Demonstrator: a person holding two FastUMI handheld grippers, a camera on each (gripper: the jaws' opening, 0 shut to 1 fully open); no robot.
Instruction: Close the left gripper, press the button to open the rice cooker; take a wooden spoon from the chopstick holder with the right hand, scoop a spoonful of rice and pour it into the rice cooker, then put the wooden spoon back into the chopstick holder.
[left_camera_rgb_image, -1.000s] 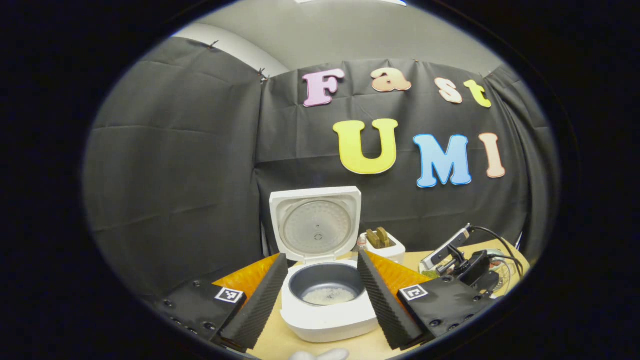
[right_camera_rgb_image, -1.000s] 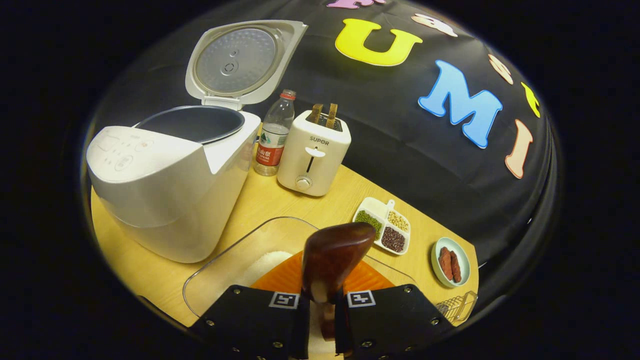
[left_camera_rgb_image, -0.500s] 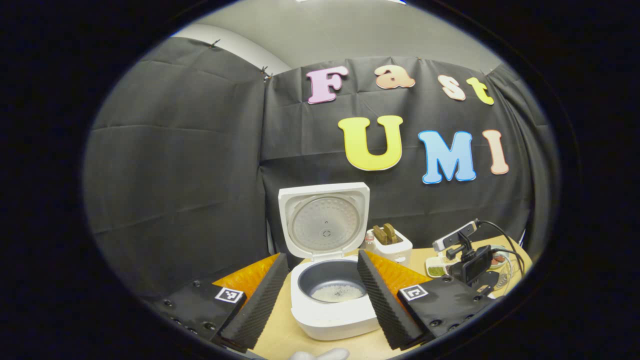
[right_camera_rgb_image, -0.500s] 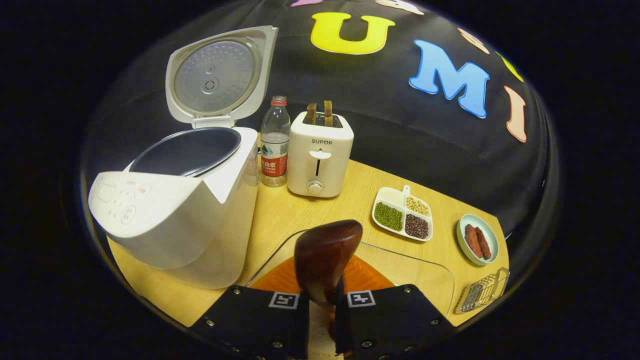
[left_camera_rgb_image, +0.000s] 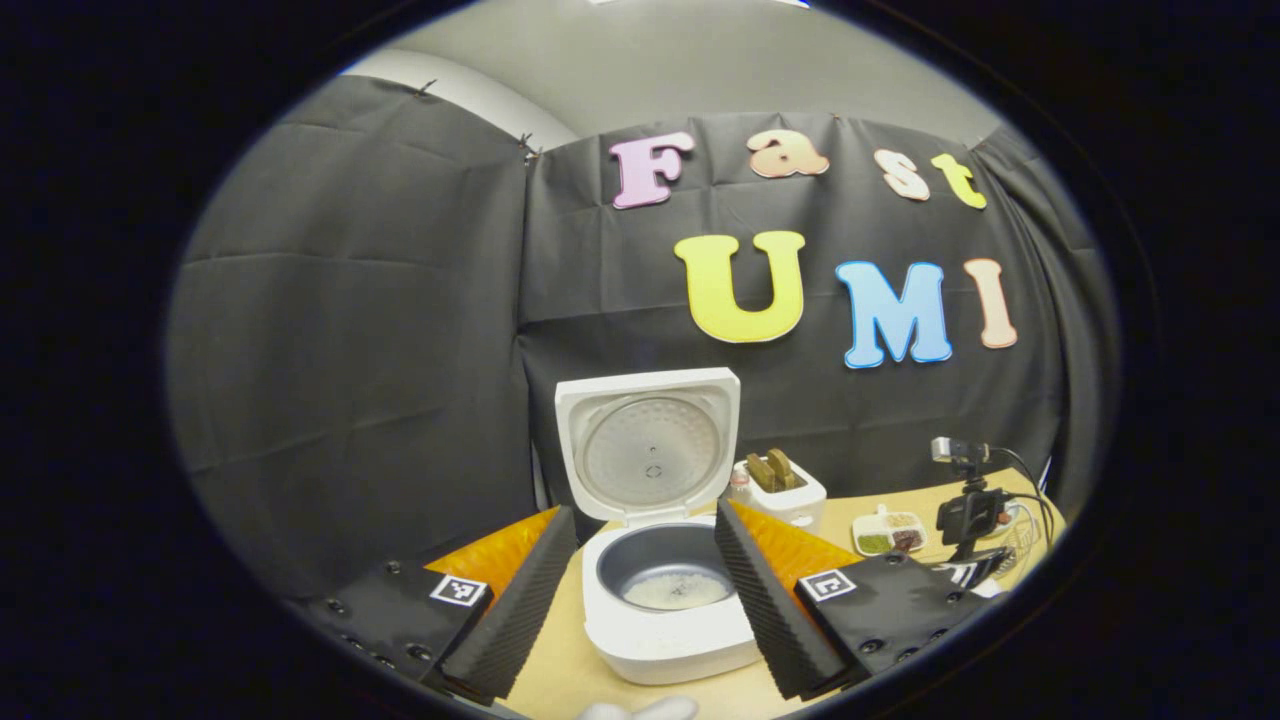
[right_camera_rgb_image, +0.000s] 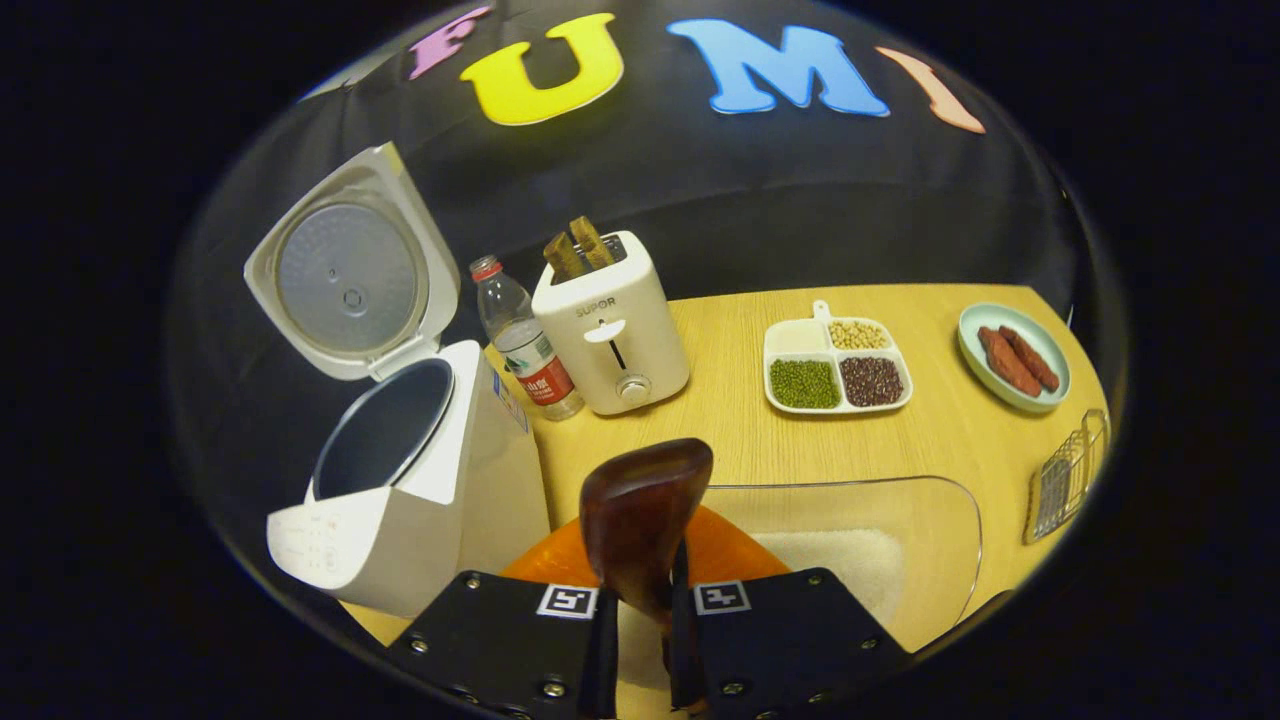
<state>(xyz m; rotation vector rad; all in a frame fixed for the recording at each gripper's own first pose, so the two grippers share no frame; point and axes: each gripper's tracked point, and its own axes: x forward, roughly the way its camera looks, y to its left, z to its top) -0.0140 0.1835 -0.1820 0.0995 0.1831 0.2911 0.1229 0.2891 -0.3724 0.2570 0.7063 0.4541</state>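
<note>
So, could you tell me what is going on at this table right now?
A person is working with two handheld grippers. The right gripper is shut on a wooden spoon, held above the clear rice container. The rice cooker stands open with its lid up and some rice in the pot. The left gripper is open and holds nothing, pointed at the cooker. Putting the spoon back in its holder seems to be what is left.
</note>
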